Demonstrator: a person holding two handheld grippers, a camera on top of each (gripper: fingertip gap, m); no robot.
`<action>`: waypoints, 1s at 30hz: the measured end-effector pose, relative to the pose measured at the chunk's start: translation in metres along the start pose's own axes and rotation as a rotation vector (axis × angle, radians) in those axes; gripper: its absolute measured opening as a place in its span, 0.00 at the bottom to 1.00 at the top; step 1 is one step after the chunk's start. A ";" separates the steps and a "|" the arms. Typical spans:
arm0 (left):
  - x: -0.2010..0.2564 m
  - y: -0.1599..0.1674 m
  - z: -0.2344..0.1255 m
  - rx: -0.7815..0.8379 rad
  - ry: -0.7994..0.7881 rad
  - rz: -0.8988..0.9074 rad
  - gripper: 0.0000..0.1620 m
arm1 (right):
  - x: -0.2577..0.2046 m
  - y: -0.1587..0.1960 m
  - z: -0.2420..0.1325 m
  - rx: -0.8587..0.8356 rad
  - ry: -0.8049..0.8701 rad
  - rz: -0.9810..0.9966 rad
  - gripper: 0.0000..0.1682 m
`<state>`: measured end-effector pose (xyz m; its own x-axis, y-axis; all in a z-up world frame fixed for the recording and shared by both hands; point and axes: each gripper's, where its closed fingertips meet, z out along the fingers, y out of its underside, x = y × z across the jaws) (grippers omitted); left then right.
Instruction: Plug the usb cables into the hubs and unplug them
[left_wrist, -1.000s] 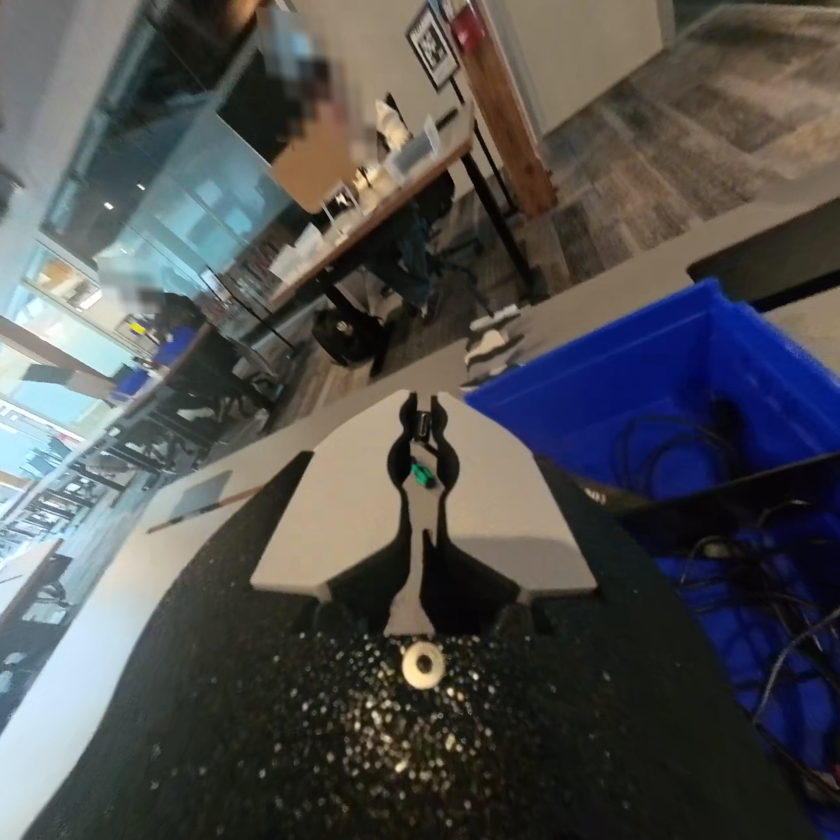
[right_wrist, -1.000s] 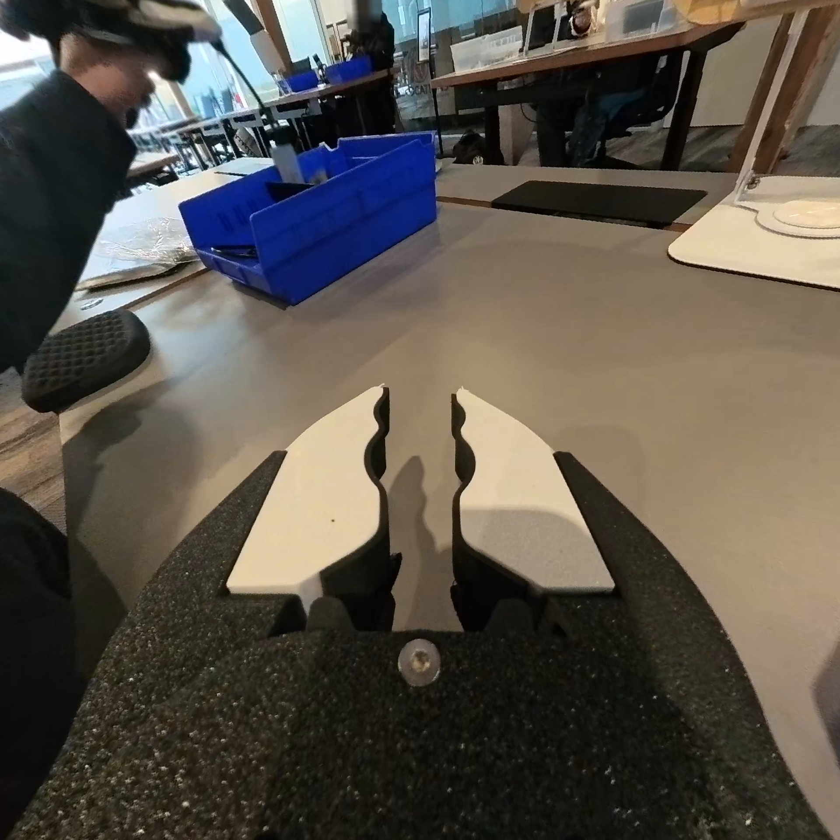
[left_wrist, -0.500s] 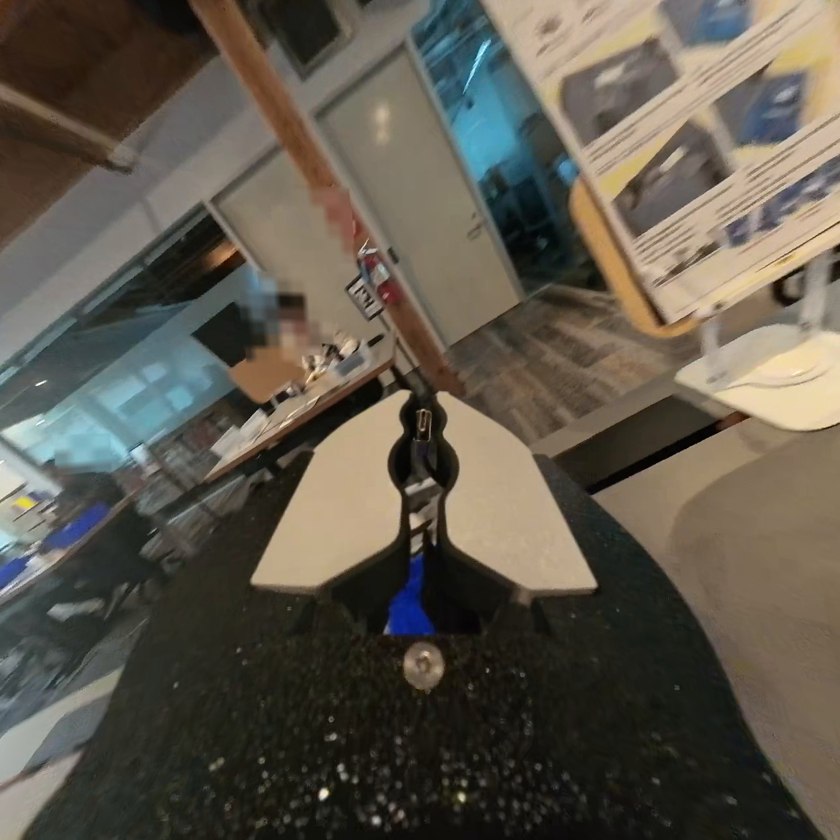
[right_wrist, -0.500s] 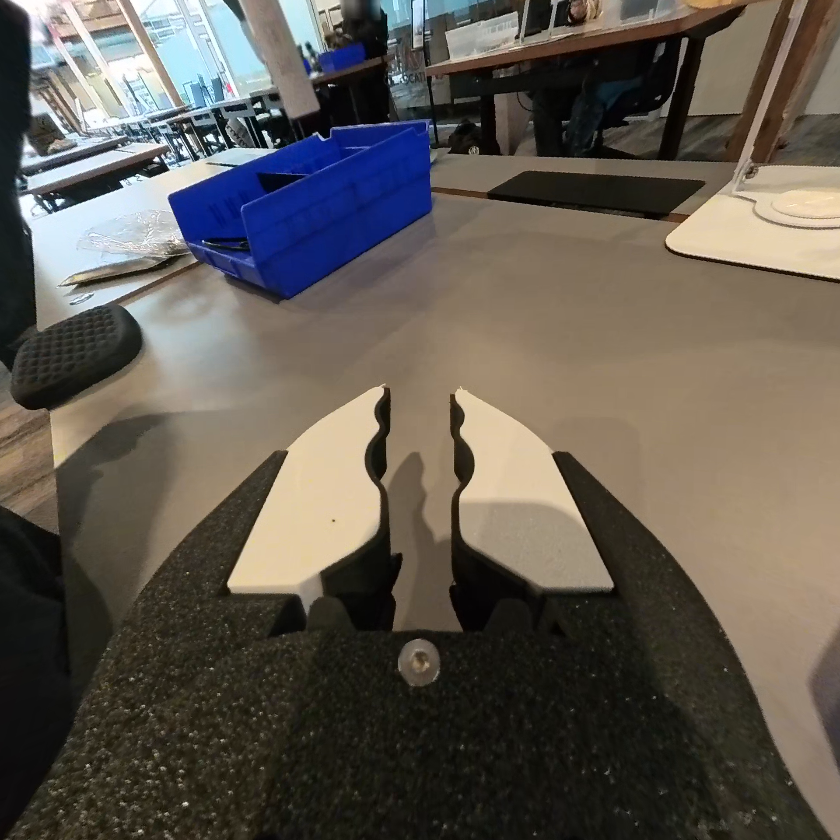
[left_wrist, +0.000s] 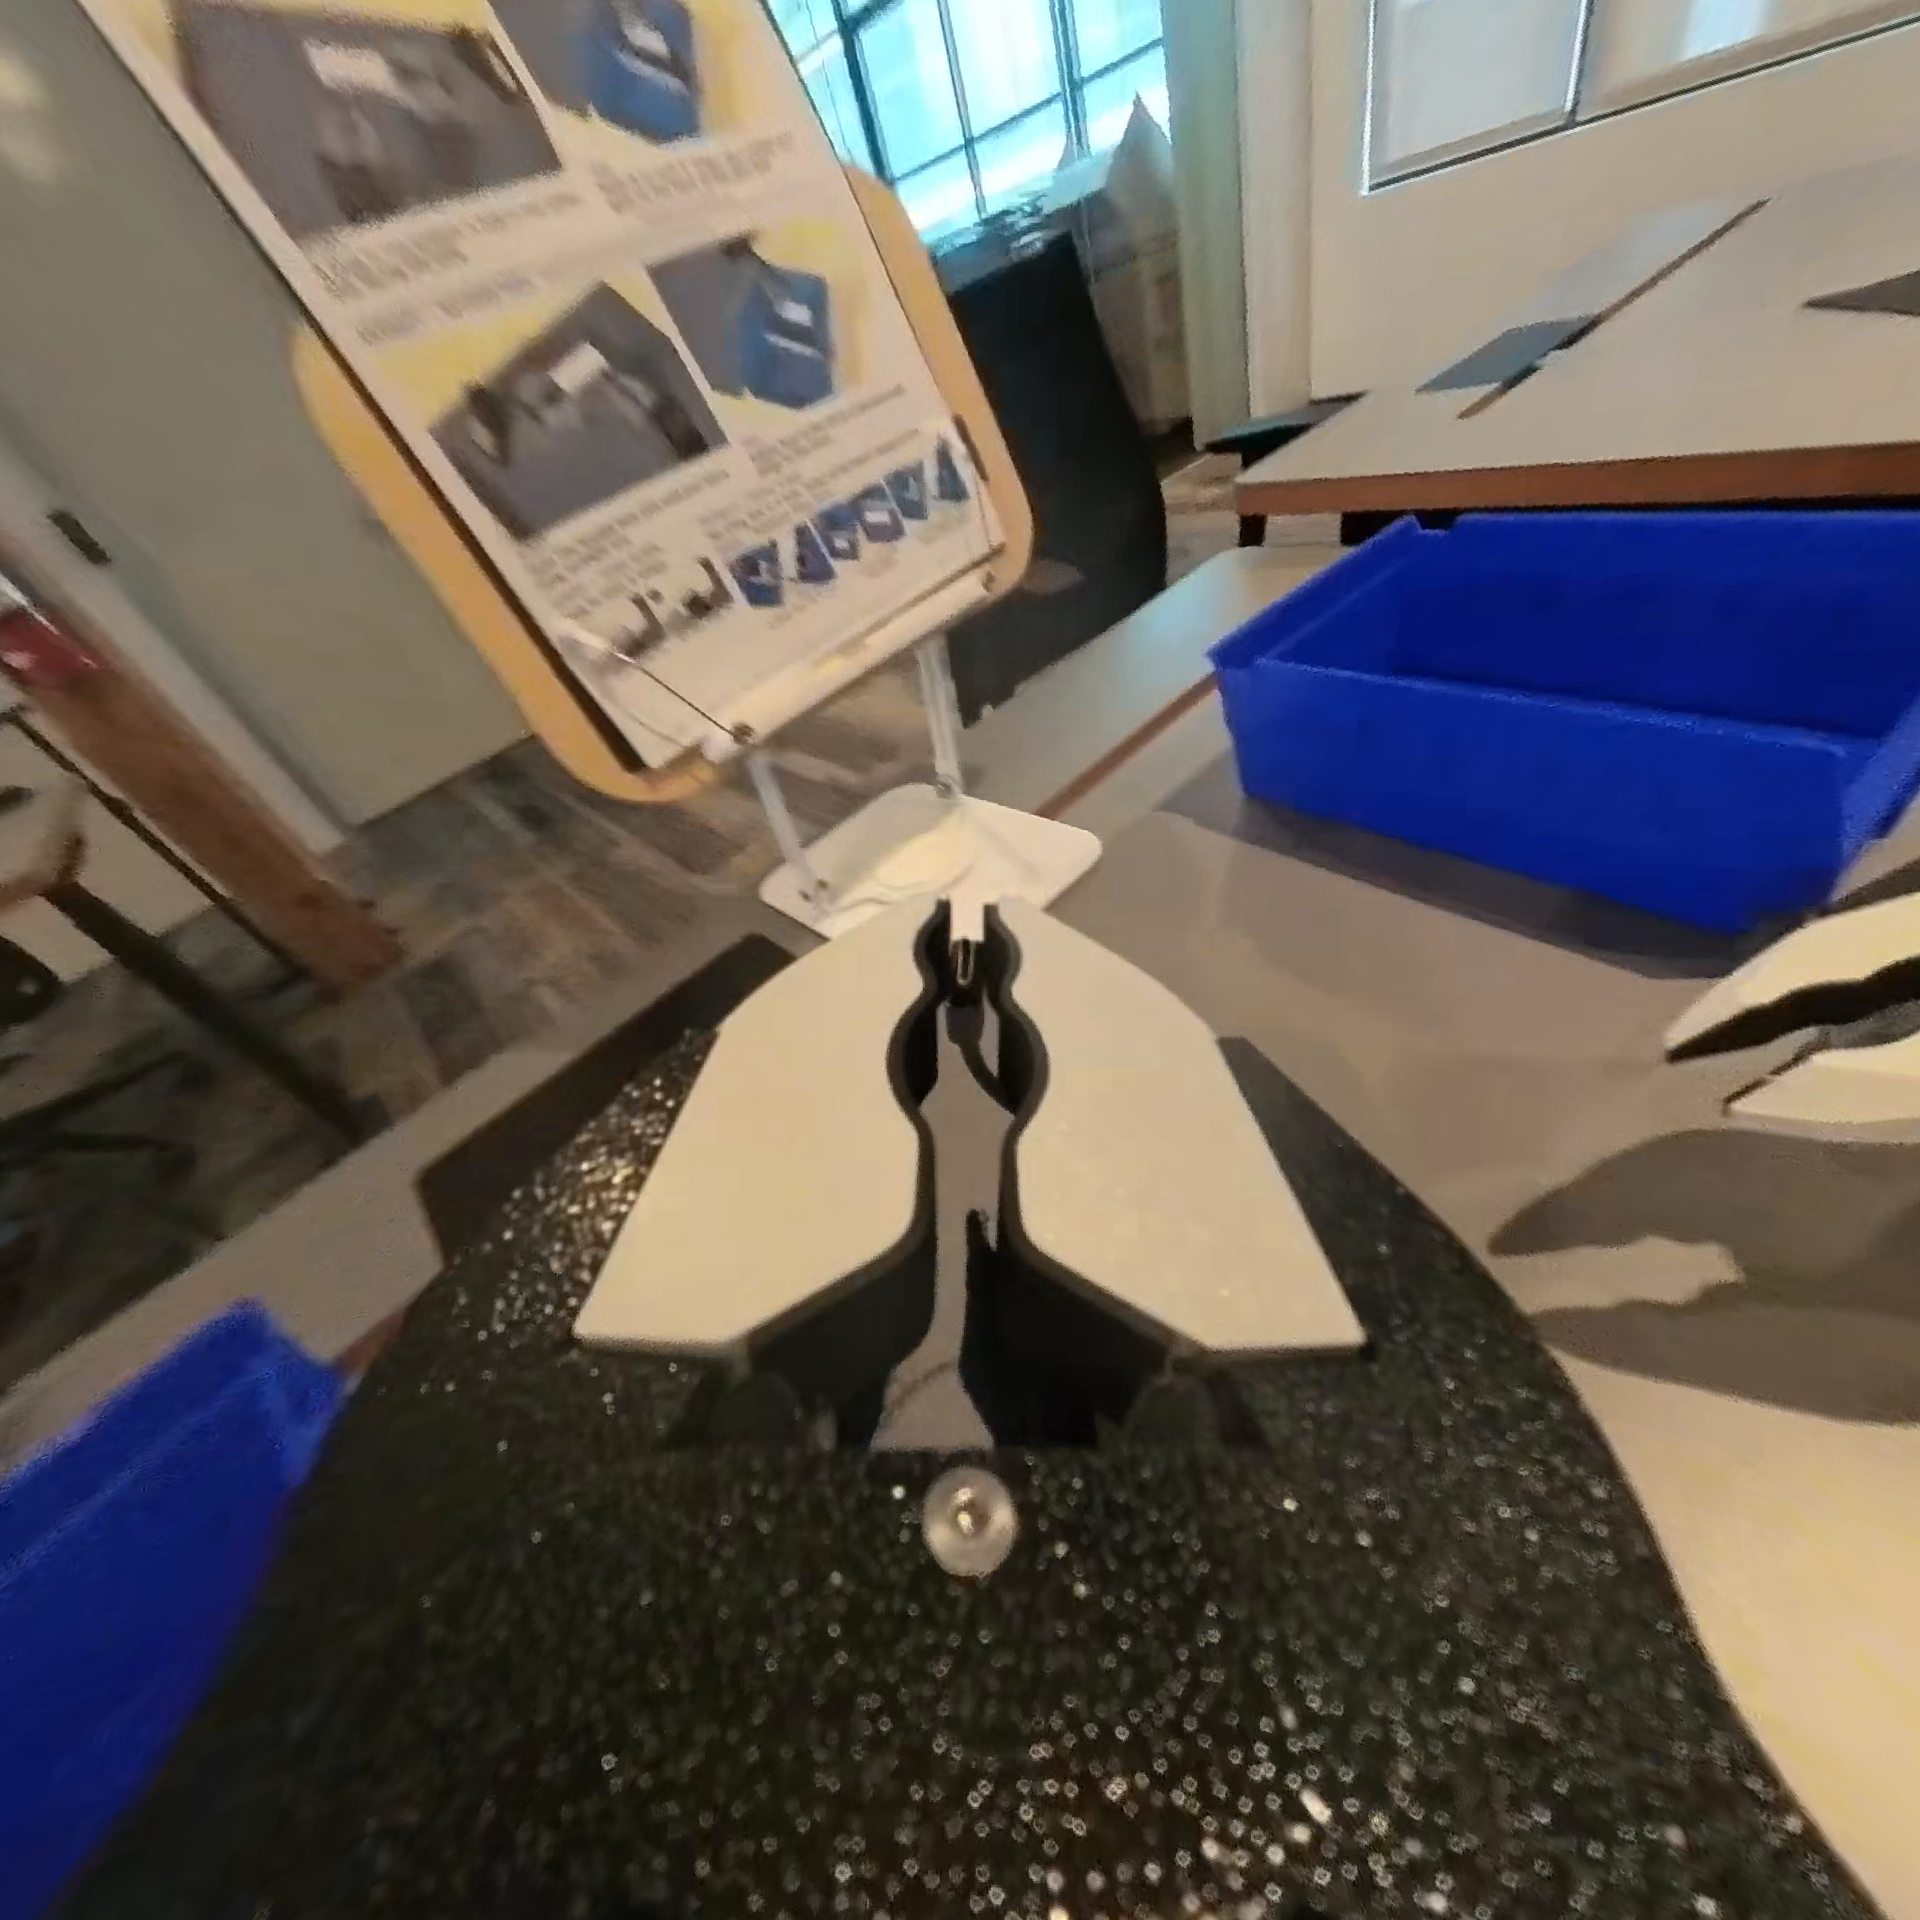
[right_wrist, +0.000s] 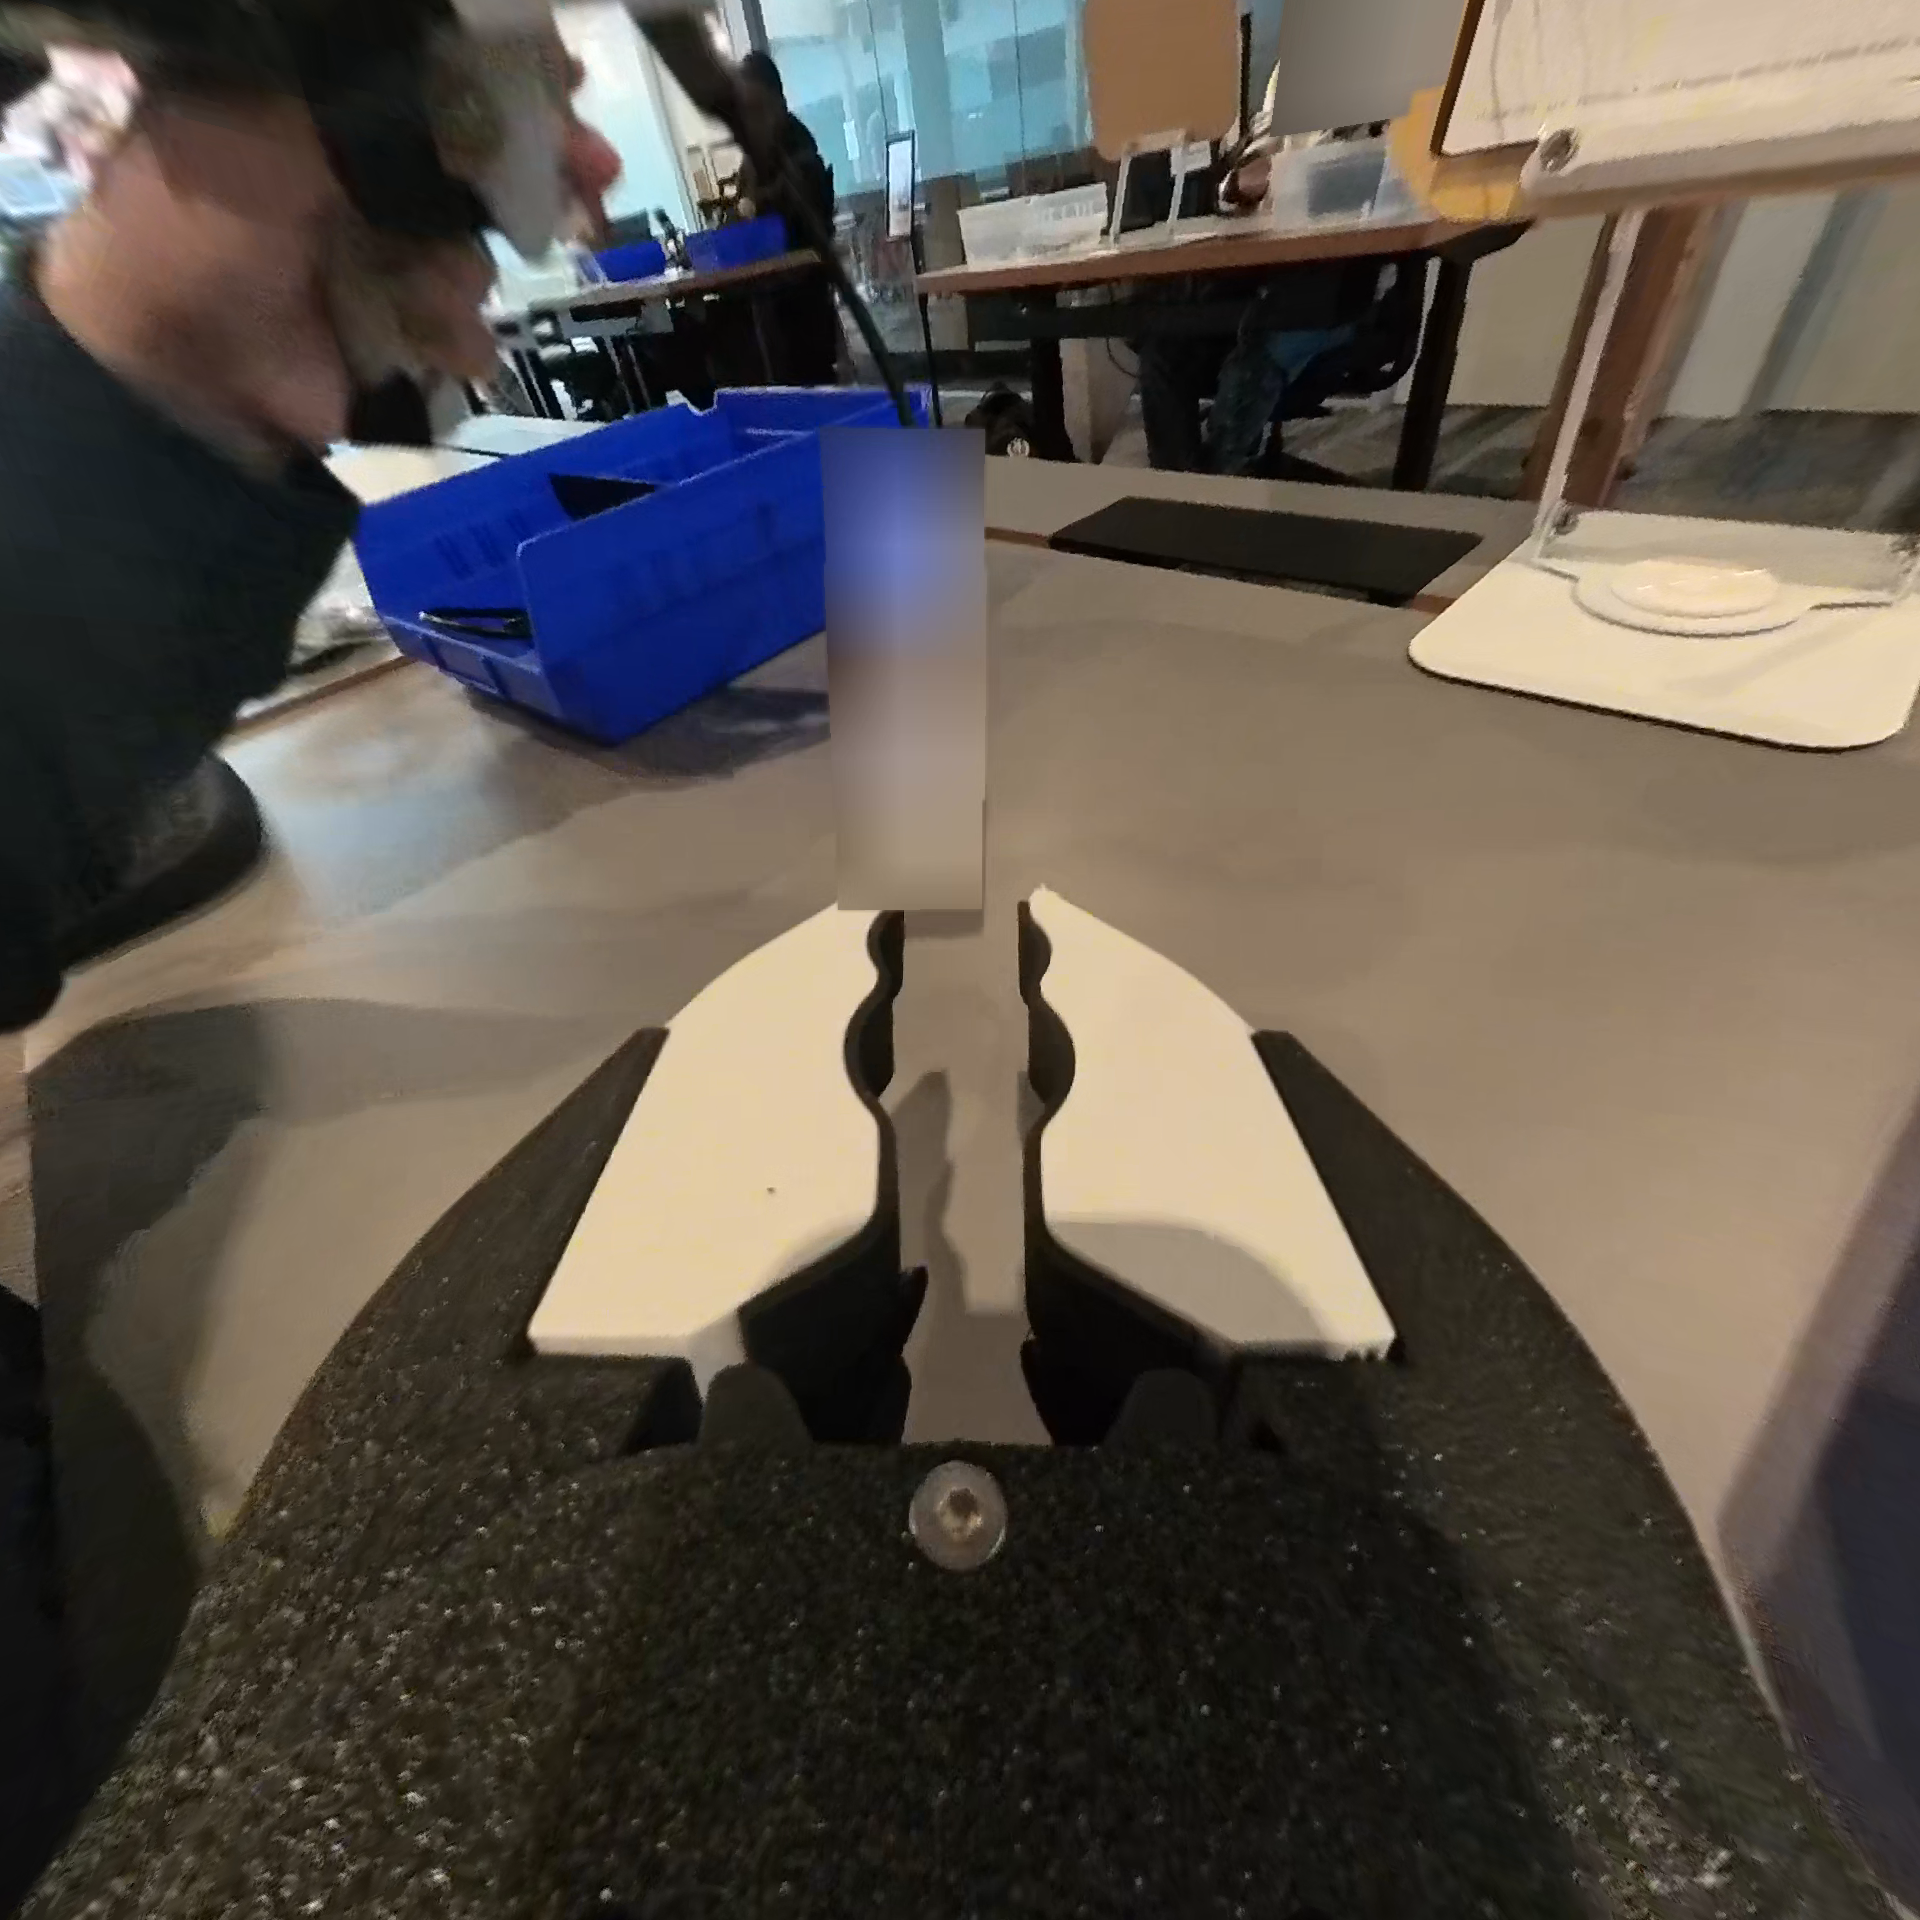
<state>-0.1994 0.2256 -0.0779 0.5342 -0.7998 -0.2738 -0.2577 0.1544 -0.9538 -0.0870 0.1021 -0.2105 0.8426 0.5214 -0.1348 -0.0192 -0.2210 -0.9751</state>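
USB cable: small metal plug end pinched between the tips of the left gripper, at frame centre in left wrist view; thin black lead runs back from the plug down the slot btwn the fingers. Left jaws are closed on it, only a sliver of gap at the tips. Beyond the tips, upper centre-left, a tilted poster board on a white stand base sits on the grey table. Blue bin at right, w/ a second blue bin blurred at lower left. Right gripper's white fingers show at the right edge, above the table. In right wrist view, right gripper is parted, nothing btwn the fingers, grey tabletop visible thru the gap. Divided blue bin upper left, black mat upper centre-right, white stand base upper right. No hub visible in either view.
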 end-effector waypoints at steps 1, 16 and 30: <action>0.007 0.010 0.008 -0.012 0.012 -0.015 0.03 | 0.000 -0.001 -0.001 0.007 0.002 0.000 0.12; 0.002 0.130 0.048 -0.202 -0.070 -0.106 0.04 | -0.001 0.001 -0.001 -0.004 0.007 -0.020 0.12; -0.071 0.090 -0.072 -0.100 -0.214 -0.180 0.26 | -0.004 0.001 0.000 -0.005 -0.010 -0.012 0.12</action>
<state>-0.3181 0.2546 -0.1356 0.7331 -0.6672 -0.1316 -0.2161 -0.0450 -0.9753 -0.0898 0.0997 -0.2107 0.8372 0.5326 -0.1246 -0.0059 -0.2190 -0.9757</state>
